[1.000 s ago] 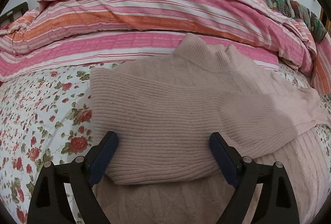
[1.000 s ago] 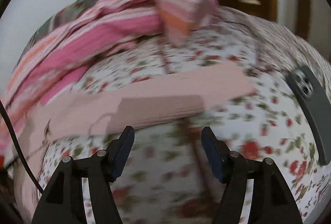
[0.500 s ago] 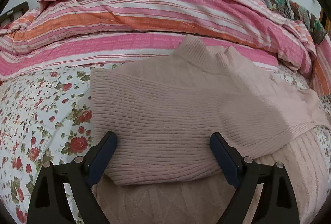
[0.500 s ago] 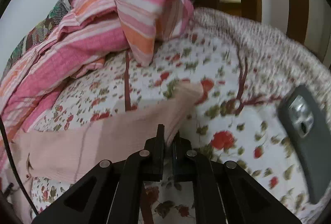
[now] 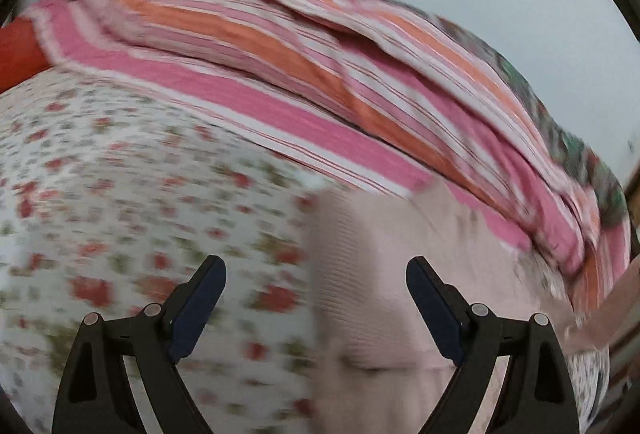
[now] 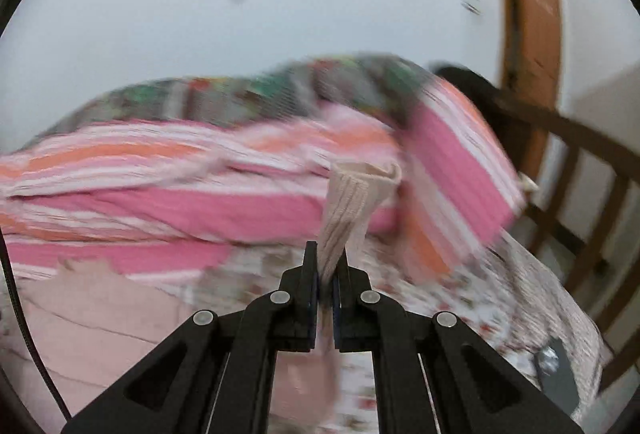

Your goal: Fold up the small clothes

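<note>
A pale pink ribbed sweater lies on the floral bed sheet; its body also shows in the right wrist view. My left gripper is open and empty, above the sweater's left edge. My right gripper is shut on the sweater's sleeve cuff, which stands up above the fingertips, lifted off the bed. The sleeve also shows at the right edge of the left wrist view. Both views are motion-blurred.
A pink and orange striped duvet is heaped along the far side of the bed. A dark phone lies on the sheet at lower right. A wooden bed rail and a door are on the right.
My right gripper closed on the sleeve cuff and has lifted it up off the bed. My left gripper has swung left, so the sweater now sits to its right.
</note>
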### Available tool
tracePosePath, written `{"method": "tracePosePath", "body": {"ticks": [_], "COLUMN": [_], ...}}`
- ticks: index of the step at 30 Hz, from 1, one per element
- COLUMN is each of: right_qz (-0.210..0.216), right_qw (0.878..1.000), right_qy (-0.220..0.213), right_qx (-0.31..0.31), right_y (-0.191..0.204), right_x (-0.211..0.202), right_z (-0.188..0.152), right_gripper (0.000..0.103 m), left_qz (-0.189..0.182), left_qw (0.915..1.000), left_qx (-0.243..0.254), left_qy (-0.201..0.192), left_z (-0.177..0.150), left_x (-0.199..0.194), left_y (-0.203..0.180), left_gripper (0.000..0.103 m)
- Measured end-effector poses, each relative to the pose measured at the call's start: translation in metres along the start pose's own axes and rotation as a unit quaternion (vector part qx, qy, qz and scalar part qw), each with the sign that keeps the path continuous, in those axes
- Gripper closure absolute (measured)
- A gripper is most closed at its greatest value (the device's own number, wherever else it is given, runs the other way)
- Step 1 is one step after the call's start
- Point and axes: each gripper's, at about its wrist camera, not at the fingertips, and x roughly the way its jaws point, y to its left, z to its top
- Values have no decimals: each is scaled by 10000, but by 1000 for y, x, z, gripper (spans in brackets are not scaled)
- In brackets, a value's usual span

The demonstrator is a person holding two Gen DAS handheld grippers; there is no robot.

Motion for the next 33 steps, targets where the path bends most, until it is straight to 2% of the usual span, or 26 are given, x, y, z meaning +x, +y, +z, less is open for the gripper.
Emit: {"method": "tracePosePath", "body": {"ticks": [3, 6, 8, 11, 13, 16, 18, 20, 21, 22, 23, 26, 27, 30, 32, 33], "right_qz": [642, 1406, 1931, 2501, 2607, 2667, 2767, 3043, 3284, 3437, 3501, 3539, 3508, 3160, 2701, 2336], "right_qw": [9975, 9881, 9769, 9577, 9499, 9424, 9367, 9249, 9132, 9041, 9001, 9082, 9123, 9332, 9497, 9608], "right_qy": [-87, 6, 260, 743, 960, 1223, 1429, 1662, 1844, 1992, 2063, 1685, 1534, 1073, 980, 977], "right_qx": [-271, -624, -880, -1217, -1434, -1607, -1600, -1560, -1559, -1573, -1568, -1469, -1452, -1331, -1244, -1132], "right_y": [78, 163, 225, 305, 344, 379, 387, 395, 396, 393, 387, 347, 332, 265, 223, 195], "right_x": [-13, -21, -21, -15, -7, 7, 15, 18, 22, 22, 21, 2, -4, -12, -7, 0], "right_z": [15, 12, -3, -41, -68, -97, -108, -116, -119, -119, -118, -109, -106, -98, -96, -97], "right_gripper": [98, 98, 98, 98, 98, 97, 93, 71, 48, 41, 41, 37, 32, 30, 30, 30], "left_qz": [239, 227, 282, 386, 272, 131, 81, 54, 32, -9, -115, -622, -829, -1199, -1356, -1427], "left_qw": [9990, 9981, 9979, 9978, 9984, 9982, 9977, 9978, 9978, 9979, 9979, 9956, 9939, 9898, 9869, 9850], "left_qx": [-319, -504, -505, -396, -269, -34, 117, 223, 269, 311, 361, 558, 639, 771, 822, 849], "left_qy": [-222, -258, -282, -356, -407, -577, -655, -630, -600, -565, -532, -427, -343, -18, 294, 465], "left_z": [7, 11, 10, 6, 2, -1, -3, -4, -5, -6, -6, -10, -11, -13, -16, -19], "left_x": [-12, -14, -14, -12, -14, -21, -23, -21, -20, -20, -20, -24, -25, -19, -10, -4], "left_y": [30, 51, 59, 60, 58, 49, 44, 40, 38, 36, 34, 23, 17, 0, -13, -19], "left_gripper": [12, 12, 12, 12, 12, 12, 12, 12, 12, 12, 12, 13, 13, 15, 28, 38]}}
